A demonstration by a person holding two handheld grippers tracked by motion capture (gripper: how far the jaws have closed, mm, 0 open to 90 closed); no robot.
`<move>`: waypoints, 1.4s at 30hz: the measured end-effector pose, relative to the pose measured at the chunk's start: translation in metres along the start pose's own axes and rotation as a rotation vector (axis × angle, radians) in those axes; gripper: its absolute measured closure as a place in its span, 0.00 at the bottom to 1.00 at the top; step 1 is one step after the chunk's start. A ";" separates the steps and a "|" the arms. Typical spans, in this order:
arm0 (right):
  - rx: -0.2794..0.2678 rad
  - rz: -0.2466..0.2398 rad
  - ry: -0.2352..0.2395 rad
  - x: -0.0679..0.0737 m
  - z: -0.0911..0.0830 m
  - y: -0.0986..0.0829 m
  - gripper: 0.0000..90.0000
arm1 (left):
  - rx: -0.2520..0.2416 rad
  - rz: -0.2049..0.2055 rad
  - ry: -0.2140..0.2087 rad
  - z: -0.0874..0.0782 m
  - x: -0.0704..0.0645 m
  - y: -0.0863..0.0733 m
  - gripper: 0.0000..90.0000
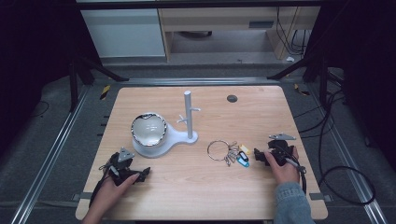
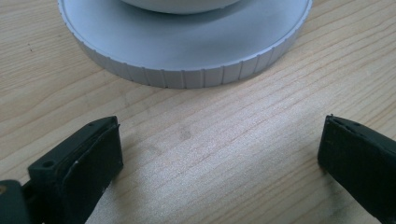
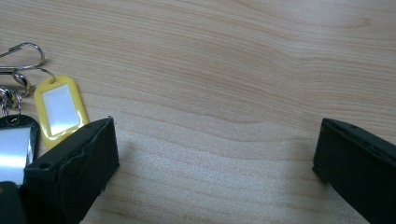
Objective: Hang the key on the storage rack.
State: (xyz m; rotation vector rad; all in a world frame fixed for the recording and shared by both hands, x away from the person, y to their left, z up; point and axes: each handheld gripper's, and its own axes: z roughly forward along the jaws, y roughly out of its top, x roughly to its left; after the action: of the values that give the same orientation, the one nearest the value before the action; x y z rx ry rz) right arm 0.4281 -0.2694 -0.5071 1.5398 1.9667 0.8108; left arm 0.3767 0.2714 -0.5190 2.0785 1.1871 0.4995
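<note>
A large metal key ring (image 1: 218, 150) lies on the wooden table (image 1: 205, 186) with small clips and coloured tags (image 1: 242, 157) fanned to its right. The yellow tag (image 3: 60, 109) and a black tag (image 3: 16, 147) lie just left of my right gripper (image 3: 215, 158), which rests open on bare wood. In the high view that right gripper (image 1: 262, 157) sits just right of the tags. My left gripper (image 2: 219, 158) stands open on the table, facing the ribbed round base (image 2: 187, 51) of a white stand. The left gripper (image 1: 140, 175) is below that base (image 1: 154, 144).
The white stand carries a shiny bowl (image 1: 148, 129) on its round base and an upright post with pegs (image 1: 188, 114). A dark round grommet (image 1: 232, 98) sits near the table's far edge. Metal rails and cables run along the floor beside the table.
</note>
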 end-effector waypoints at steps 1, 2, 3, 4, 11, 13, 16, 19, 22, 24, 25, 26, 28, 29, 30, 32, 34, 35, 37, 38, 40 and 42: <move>0.000 0.000 0.000 0.000 0.000 0.000 0.00 | 0.000 0.000 0.000 0.000 0.000 0.000 0.00; 0.000 0.000 0.000 0.000 0.000 0.000 0.00 | 0.000 0.000 0.000 0.000 0.000 0.000 0.00; 0.000 0.000 0.000 0.000 0.000 0.000 0.00 | 0.000 0.000 0.000 0.000 0.000 0.000 0.00; 0.000 0.000 0.000 0.000 0.000 0.000 0.00 | 0.000 0.000 0.000 0.000 0.000 0.000 0.00; 0.000 0.000 0.001 0.000 0.000 0.000 0.00 | 0.000 0.000 0.000 0.000 0.000 0.000 0.00; 0.000 0.002 0.002 0.000 0.000 0.000 0.00 | 0.000 0.001 0.000 0.000 0.000 0.000 0.00; 0.001 0.001 0.003 0.000 0.000 0.000 0.00 | 0.000 0.000 0.000 0.000 0.000 0.000 0.00; 0.000 -0.006 0.006 0.000 -0.001 -0.001 0.00 | 0.000 0.000 0.000 0.000 0.000 0.000 0.00; 0.001 -0.011 0.012 -0.001 -0.001 -0.001 0.00 | 0.000 0.001 0.001 0.000 0.000 0.000 0.00; 0.008 -0.015 0.020 -0.001 -0.002 -0.001 0.01 | 0.000 0.000 0.001 0.000 0.000 0.000 0.00; 0.008 -0.015 0.020 -0.001 -0.002 -0.001 0.01 | 0.000 0.000 0.001 0.000 0.000 0.000 0.00; 0.010 -0.019 0.022 -0.001 -0.002 -0.001 0.01 | 0.000 0.000 0.001 0.000 0.000 0.000 0.00; 0.015 -0.026 0.027 -0.002 -0.003 -0.001 0.02 | 0.000 0.000 0.001 0.000 0.000 0.000 0.00; 0.014 -0.028 0.031 -0.002 -0.004 -0.001 0.05 | 0.000 0.000 0.001 0.000 0.000 0.000 0.00; 0.014 -0.035 0.034 -0.002 -0.005 0.000 0.08 | 0.000 0.000 0.001 0.000 0.000 0.000 0.00; 0.013 -0.045 0.045 -0.001 -0.006 0.000 0.12 | 0.000 -0.001 0.001 0.000 0.000 0.000 0.00; 0.023 -0.057 0.060 0.002 -0.009 0.001 0.14 | 0.000 0.000 0.001 0.000 0.000 0.000 0.00; 0.023 -0.057 0.060 0.002 -0.009 0.001 0.14 | 0.000 -0.001 0.001 0.000 0.000 0.000 0.00; 0.033 -0.063 0.061 0.005 -0.010 0.001 0.14 | 0.001 -0.003 0.000 0.000 0.000 0.000 0.00; 0.045 -0.064 0.064 0.007 -0.012 0.001 0.14 | 0.001 -0.002 0.000 0.000 0.000 0.000 0.00; 0.046 -0.068 0.076 0.008 -0.014 0.001 0.14 | 0.000 0.000 0.001 0.000 0.000 0.000 0.00; 0.038 -0.067 0.099 0.010 -0.018 0.003 0.15 | 0.000 0.000 0.001 0.000 0.000 0.000 0.00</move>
State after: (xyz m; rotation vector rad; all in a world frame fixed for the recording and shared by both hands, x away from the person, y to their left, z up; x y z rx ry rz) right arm 0.4152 -0.2621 -0.4925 1.4721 2.1045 0.8404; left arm 0.3767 0.2714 -0.5190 2.0786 1.1879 0.5001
